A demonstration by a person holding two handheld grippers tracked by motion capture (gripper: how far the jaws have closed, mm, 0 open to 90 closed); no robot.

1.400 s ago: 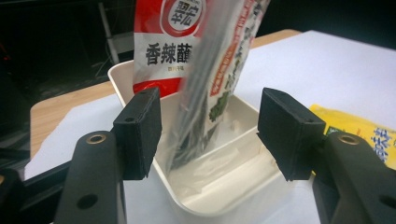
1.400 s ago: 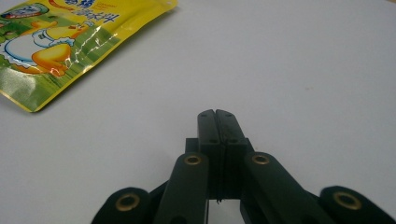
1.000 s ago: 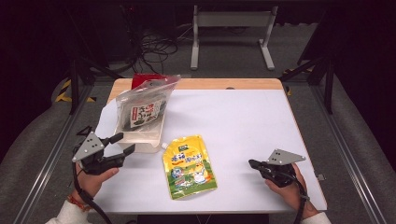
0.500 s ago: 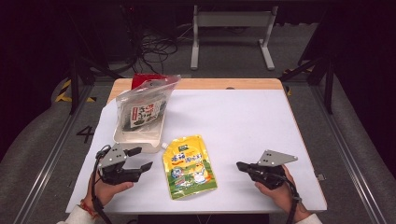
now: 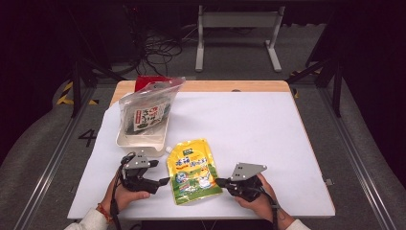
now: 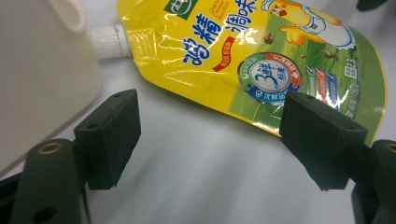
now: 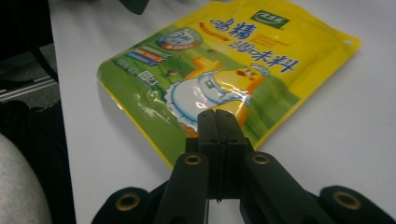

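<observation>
high view, left to right: white tub near the counter's back-left, holding a clear bag of dark snack packs, with something red behind it. just in front, left hand-held gripper low over the counter, pointing right at the yellow spouted pouch; jaws spread wide, having just been opening, nothing between them. seen in the left gripper view as two black pads apart over bare white surface, pouch lying just beyond, white cap just beside the tub wall. pouch flat on the counter's front middle, spout toward the tub. right hand-held gripper at the pouch's lower right edge, pointing left; jaws pressed together and empty, tips over the pouch's near edge in the right gripper view; touching or not, cannot tell.
</observation>
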